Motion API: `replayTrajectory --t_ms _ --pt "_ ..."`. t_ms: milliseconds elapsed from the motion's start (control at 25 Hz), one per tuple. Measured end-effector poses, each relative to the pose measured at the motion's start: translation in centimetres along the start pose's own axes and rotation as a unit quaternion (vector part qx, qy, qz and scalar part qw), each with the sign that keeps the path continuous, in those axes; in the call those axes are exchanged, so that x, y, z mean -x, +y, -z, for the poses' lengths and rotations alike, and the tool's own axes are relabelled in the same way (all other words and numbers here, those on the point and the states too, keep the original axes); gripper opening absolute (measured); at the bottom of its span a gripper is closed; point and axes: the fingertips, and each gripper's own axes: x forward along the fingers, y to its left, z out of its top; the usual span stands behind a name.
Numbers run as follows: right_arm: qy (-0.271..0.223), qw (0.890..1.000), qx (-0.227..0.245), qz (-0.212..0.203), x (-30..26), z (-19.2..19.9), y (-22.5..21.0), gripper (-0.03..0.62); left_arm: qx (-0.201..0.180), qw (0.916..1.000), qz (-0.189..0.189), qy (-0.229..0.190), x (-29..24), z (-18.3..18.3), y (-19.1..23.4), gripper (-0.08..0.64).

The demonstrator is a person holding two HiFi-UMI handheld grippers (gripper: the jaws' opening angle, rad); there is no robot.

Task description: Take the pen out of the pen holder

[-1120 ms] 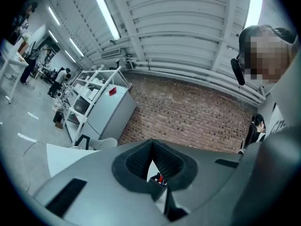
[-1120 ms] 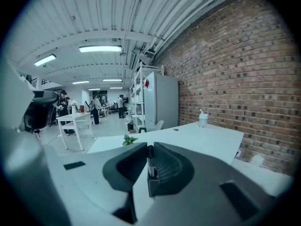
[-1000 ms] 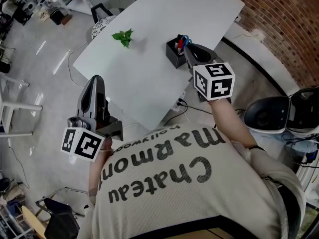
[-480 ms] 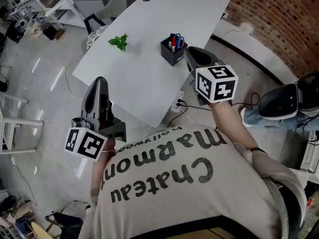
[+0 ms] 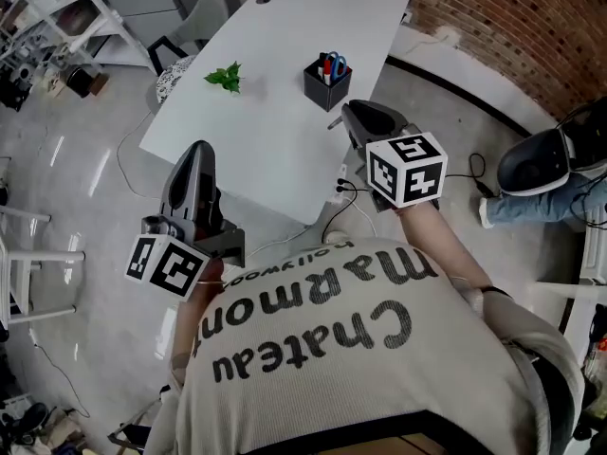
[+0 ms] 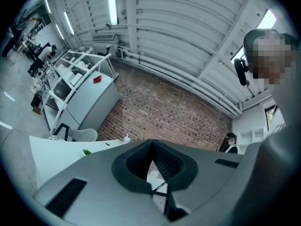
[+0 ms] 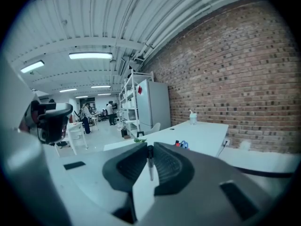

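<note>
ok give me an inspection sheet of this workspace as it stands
surface: white table, mostly bare
job's things: black pen holder upright on the table, red and blue items in it; one pen out, in the right gripper
clutter: green sprig; bottle at the far end
grippers: right gripper shut on the pen, apart from the holder; left gripper shut, empty
cables: socket block at the table's near edge, lead on the floor
surroundings: brick wall, grey chair, shelving

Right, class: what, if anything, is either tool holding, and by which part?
The right tool pinches a pen by its barrel, near the dark end. The left tool holds nothing.
</note>
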Motion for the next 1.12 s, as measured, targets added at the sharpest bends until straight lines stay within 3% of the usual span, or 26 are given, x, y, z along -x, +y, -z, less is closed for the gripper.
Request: replayTrajectory --t_ms 360,680,840,1120 --pt "-0.001 1.000 0.003 0.021 3.2 0.8 5.4 0.044 0.012 0.9991 0.038 0.017 3.5 -0.8 0.3 0.000" --pt "-0.008 1.000 0.004 0.018 5.2 1.8 11.1 0.046 0.014 0.9984 0.038 0.039 8.4 -1.3 1.7 0.000" --pt "-0.010 1.000 -0.021 0.012 6.1 2.8 13.7 0.046 0.011 0.9987 0.022 0.045 11.2 -1.4 3.0 0.000" --pt "-0.010 0.999 -0.034 -0.011 6.7 3.5 17.1 0.046 0.041 0.9969 0.029 0.060 12.9 0.2 3.4 0.000"
